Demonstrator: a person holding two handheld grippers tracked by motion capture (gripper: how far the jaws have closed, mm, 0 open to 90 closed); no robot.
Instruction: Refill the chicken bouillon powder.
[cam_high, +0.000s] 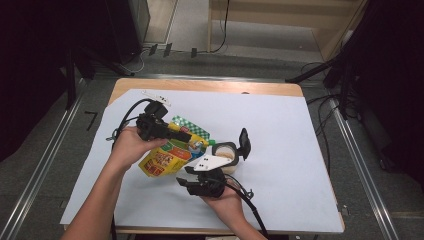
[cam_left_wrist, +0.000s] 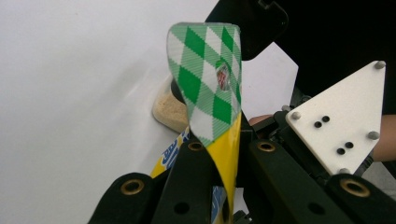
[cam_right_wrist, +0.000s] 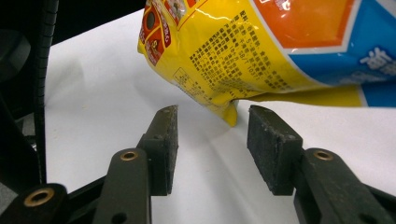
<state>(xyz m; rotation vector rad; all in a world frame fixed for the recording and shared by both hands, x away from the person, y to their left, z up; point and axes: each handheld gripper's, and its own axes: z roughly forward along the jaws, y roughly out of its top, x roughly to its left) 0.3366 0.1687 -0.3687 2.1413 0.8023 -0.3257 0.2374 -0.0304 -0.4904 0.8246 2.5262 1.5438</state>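
Observation:
A yellow snack bag (cam_high: 167, 157) with a green-and-white chequered top (cam_left_wrist: 205, 84) hangs tilted above the white sheet. My left gripper (cam_high: 186, 136) is shut on the bag's upper edge, and its jaws (cam_left_wrist: 226, 154) pinch the yellow film. My right gripper (cam_high: 184, 176), with its white three-cornered plate (cam_high: 212, 162), sits just below and to the right of the bag. Its jaws stand open (cam_right_wrist: 212, 114), with the bag's lower corner (cam_right_wrist: 231, 116) hanging just past the pads (cam_right_wrist: 273, 144) and touching neither.
A small cup of tan powder (cam_high: 227, 152) stands beside the right gripper, with a black piece (cam_high: 244, 142) upright at its rim. The white sheet (cam_high: 280, 125) covers most of the wooden table (cam_high: 200, 85). A small white strip (cam_high: 155, 96) lies at the back left.

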